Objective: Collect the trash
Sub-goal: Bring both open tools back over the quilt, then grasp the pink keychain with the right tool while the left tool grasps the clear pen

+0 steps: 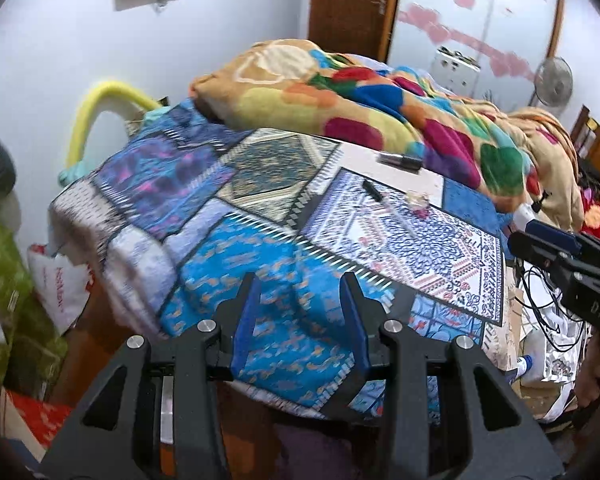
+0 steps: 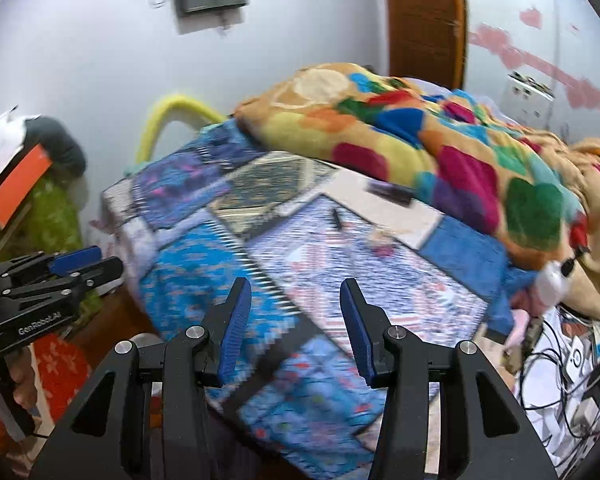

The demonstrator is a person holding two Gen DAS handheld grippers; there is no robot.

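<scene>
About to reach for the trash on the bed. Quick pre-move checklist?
1. Left gripper empty, jaws apart: ok.
2. Right gripper empty, jaws apart: ok.
3. Crumpled wrapper in sight on the patchwork bedsheet: ok.
4. Pen and dark tube lie near the wrapper; trash or not: cannot tell.
5. Path over the sheet to the wrapper free of things: ok.
6. Sharp right wrist view: not ok, blurred.

Even, diffuse daylight is seen throughout; no hard shadows are cast. Strong fisheye curvature and dark vignetting are shown at the corners. The right wrist view is smeared by motion blur.
</scene>
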